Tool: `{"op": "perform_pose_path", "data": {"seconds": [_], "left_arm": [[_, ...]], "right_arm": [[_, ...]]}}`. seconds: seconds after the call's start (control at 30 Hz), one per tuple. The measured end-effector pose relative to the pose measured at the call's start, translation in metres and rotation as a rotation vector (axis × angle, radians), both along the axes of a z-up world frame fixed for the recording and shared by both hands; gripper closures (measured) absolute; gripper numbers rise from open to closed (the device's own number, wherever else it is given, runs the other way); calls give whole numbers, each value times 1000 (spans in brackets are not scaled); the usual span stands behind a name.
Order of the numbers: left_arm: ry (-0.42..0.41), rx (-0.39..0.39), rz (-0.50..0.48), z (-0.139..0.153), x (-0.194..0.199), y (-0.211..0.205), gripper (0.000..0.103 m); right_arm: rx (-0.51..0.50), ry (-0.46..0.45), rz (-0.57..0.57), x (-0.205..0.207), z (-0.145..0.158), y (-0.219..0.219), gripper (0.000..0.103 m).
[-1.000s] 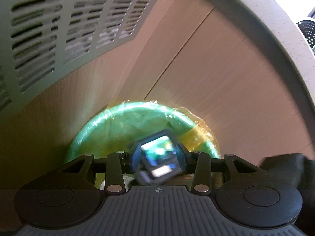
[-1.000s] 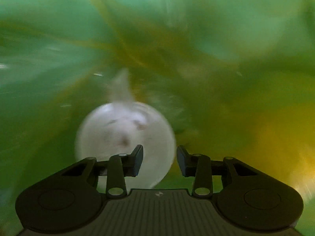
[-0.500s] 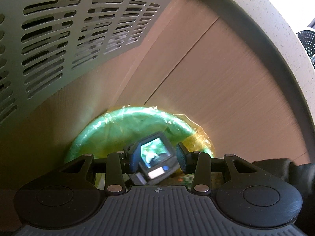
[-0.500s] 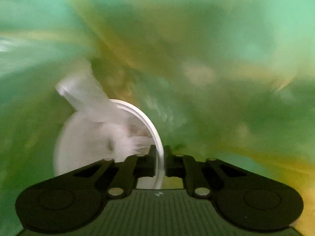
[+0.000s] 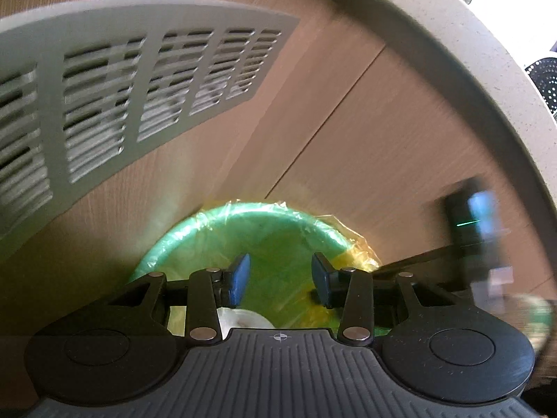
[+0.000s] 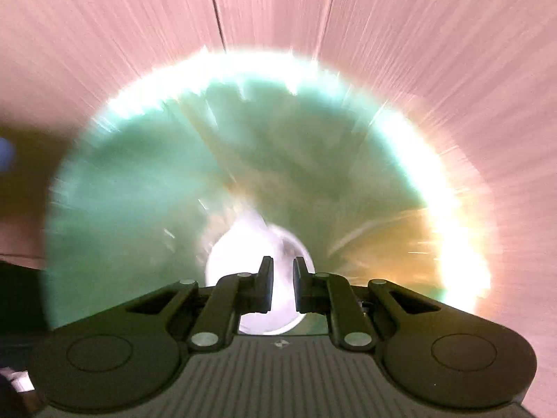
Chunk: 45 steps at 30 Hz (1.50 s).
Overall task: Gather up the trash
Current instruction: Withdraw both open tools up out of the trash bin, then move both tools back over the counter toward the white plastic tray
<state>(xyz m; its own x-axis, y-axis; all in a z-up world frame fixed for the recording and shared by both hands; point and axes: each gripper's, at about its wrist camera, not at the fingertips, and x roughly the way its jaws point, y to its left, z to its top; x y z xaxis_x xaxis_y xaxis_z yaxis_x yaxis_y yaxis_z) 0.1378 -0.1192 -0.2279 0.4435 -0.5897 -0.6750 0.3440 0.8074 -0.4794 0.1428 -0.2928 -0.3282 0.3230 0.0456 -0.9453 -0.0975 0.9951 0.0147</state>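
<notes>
Left wrist: left gripper spread, empty, above green-lined bin; white trash lies inside; wood-grain cabinet panel and grey vent grille behind

Right wrist: right gripper jaws opening, narrow gap, nothing between; best hold centred over bin, clear of liner

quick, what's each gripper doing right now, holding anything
left gripper: open, empty, above the green bag-lined bin.
right gripper: narrow gap, jaws opening, nothing between them.
</notes>
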Motion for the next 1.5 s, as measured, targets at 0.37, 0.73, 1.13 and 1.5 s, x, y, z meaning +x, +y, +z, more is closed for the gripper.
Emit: {"op": "perform_pose_path", "data": {"seconds": [0.37, 0.73, 1.13, 1.5], "left_arm": [[-349, 14, -106, 190, -38, 2, 59], [-308, 82, 95, 225, -41, 62, 59], [-406, -60, 306, 268, -60, 105, 58], [-415, 158, 267, 277, -56, 95, 58]], "right_arm": [[-184, -657, 90, -82, 207, 14, 60], [226, -526, 0, -77, 208, 45, 49], [404, -634, -21, -78, 310, 75, 53], [306, -602, -144, -68, 312, 42, 52]]}}
